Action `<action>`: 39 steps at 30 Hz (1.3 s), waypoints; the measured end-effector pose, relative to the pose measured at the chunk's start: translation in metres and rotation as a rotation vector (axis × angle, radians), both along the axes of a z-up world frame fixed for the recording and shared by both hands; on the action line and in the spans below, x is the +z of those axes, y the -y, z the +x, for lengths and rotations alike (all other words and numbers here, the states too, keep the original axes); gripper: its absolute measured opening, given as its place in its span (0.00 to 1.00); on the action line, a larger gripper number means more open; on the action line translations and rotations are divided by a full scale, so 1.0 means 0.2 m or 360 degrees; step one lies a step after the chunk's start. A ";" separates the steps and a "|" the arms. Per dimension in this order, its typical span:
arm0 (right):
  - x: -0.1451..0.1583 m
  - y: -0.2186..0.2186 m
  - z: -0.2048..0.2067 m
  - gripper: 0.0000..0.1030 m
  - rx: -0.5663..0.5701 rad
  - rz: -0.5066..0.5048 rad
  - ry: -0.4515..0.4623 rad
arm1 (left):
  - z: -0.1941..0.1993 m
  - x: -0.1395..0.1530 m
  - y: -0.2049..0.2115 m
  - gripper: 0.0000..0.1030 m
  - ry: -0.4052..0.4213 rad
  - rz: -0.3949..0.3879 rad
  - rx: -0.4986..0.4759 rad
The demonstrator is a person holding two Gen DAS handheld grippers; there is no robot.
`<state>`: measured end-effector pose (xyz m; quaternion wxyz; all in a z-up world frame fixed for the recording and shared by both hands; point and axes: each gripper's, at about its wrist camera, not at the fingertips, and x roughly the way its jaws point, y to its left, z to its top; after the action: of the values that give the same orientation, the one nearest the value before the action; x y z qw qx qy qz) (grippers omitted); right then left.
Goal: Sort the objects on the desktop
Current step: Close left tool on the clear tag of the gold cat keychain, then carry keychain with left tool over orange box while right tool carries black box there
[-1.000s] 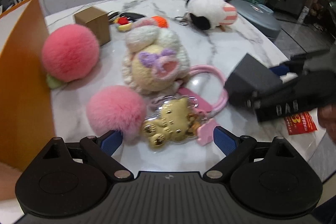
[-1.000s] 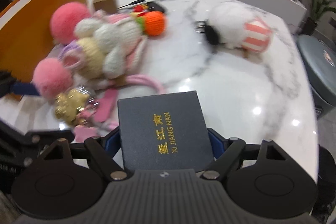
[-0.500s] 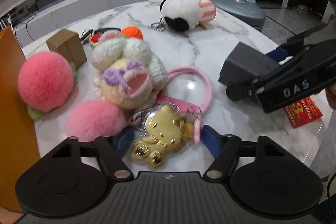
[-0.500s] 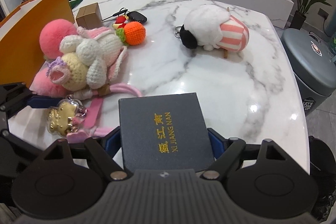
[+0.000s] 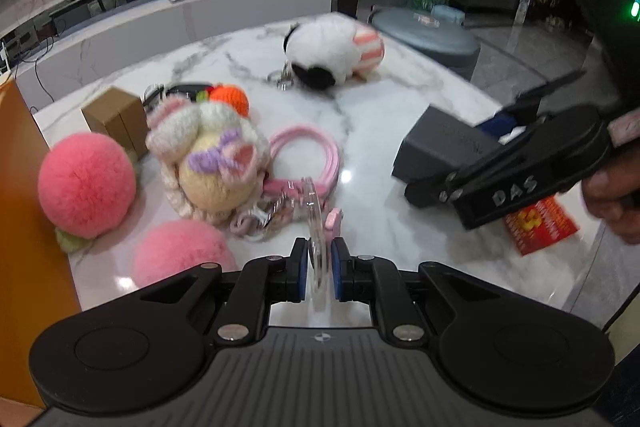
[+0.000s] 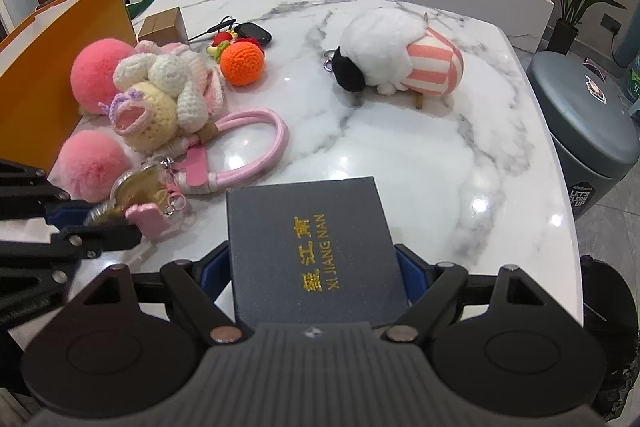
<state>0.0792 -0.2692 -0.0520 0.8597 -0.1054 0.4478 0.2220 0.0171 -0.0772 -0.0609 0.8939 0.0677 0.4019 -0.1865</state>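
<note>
A gold cat charm (image 5: 314, 211) in clear plastic stands edge-on between the blue pads of my left gripper (image 5: 319, 259), whose jaws are closing and press on both its faces. The right wrist view shows the charm (image 6: 140, 191) lifted at the left, still chained to a pink strap (image 6: 256, 147). My right gripper (image 6: 312, 261) is shut on a dark box with gold lettering (image 6: 308, 247), held just above the marble table (image 6: 400, 155). In the left wrist view the box (image 5: 440, 147) hangs at the right.
Two pink pompoms (image 5: 86, 183) (image 5: 180, 263), a crochet bunny (image 5: 212, 155), an orange ball (image 6: 242, 63) and a brown box (image 5: 116, 119) crowd the left. A sheep plush (image 6: 396, 63) lies at the back. An orange wall (image 5: 28, 227) stands left, a red card (image 5: 540, 227) right.
The left jaws have shut on the gold charm, which turned from flat to edge-on and rose off the table. The right gripper keeps hold of the dark box without moving.
</note>
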 end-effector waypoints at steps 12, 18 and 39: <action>0.13 0.03 -0.04 0.81 -0.0063 0.0088 0.0055 | -0.04 0.27 -0.09 0.13 0.0117 -0.0230 0.0046; 0.22 0.02 -0.08 0.81 -0.0080 0.0135 0.0114 | -0.05 0.40 -0.14 0.12 0.0204 -0.0304 0.0089; 0.66 -0.26 -0.26 0.81 0.0060 0.0476 0.0367 | -0.21 1.05 -0.60 0.12 0.0703 -0.0580 0.0386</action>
<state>0.0274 -0.2172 0.0790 0.9071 -0.0097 0.3063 0.2886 -0.0258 0.0438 0.1494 0.9728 -0.1031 0.1630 -0.1281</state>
